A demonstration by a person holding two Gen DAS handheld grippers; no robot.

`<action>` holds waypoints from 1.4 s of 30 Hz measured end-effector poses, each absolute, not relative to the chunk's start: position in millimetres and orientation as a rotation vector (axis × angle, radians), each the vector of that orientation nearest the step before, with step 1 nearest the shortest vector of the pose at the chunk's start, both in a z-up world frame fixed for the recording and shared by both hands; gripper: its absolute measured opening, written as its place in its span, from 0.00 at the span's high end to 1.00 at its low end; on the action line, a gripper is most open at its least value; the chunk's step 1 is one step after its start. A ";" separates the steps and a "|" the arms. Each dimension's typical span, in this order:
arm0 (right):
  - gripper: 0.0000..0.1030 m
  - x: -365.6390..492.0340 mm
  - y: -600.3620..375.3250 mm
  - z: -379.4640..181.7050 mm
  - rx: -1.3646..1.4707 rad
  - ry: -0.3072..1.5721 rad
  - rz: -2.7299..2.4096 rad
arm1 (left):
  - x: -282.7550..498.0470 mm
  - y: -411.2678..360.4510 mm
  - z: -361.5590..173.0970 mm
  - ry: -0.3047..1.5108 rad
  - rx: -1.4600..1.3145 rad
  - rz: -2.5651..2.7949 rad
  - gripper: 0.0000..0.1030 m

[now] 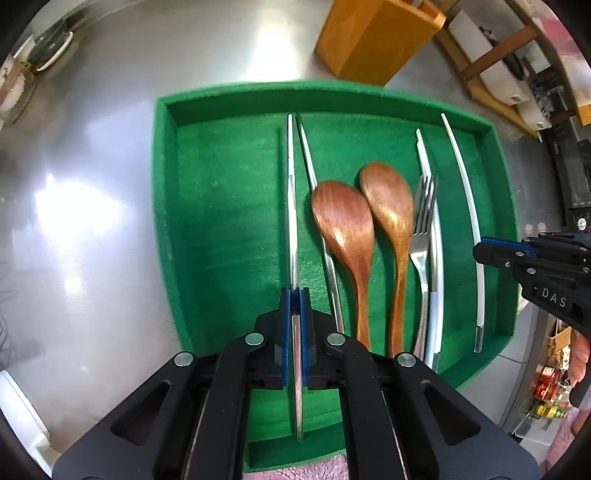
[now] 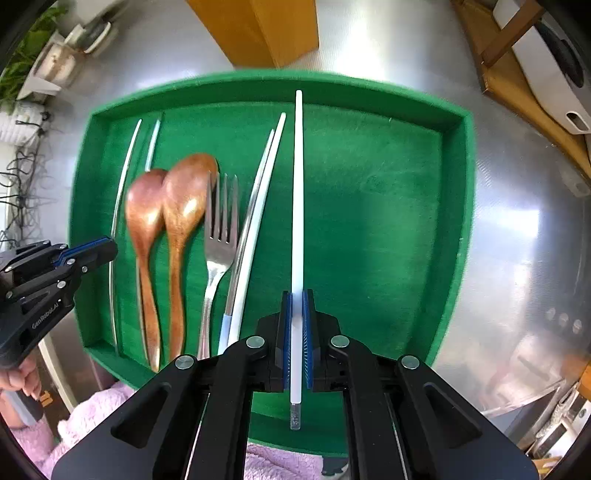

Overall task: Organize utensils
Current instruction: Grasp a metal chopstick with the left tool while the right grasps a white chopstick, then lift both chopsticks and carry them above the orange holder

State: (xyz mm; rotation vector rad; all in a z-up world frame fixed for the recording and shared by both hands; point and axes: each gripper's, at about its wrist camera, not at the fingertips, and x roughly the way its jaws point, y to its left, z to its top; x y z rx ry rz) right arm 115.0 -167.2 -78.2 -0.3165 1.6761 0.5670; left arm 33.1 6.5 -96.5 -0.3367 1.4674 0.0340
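Observation:
A green tray lies on a steel counter. My left gripper is shut on a white chopstick at the tray's left side. Beside it lies a second chopstick. My right gripper is shut on another white chopstick over the tray's right half; it also shows in the left wrist view. Two wooden spoons, a metal fork and a pair of white chopsticks lie between them.
A wooden utensil box stands behind the tray. A wooden rack with white appliances sits at the back right. Dishes are at the back left. A pink cloth lies at the tray's near edge.

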 end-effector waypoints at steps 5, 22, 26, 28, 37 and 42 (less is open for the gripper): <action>0.94 121.8 -180.5 -54.6 -0.203 1.568 0.659 | 30.2 20.6 -69.7 1.327 -0.356 0.025 0.97; 0.94 138.2 -179.3 20.4 -0.120 0.931 0.673 | 34.8 14.9 12.8 0.754 -0.263 0.053 0.97; 0.94 143.2 -179.3 34.2 -0.059 0.820 0.665 | 40.9 14.2 21.1 0.678 -0.258 0.057 0.97; 0.94 145.9 -180.2 40.4 -0.034 0.780 0.664 | 45.4 13.0 27.3 0.631 -0.252 0.058 0.97; 0.94 180.6 -176.2 62.7 0.101 0.638 0.659 | 79.0 22.2 55.4 0.455 -0.293 0.041 0.97; 0.94 203.2 -167.9 72.1 0.153 0.589 0.664 | 107.3 26.1 65.7 0.406 -0.306 0.034 0.97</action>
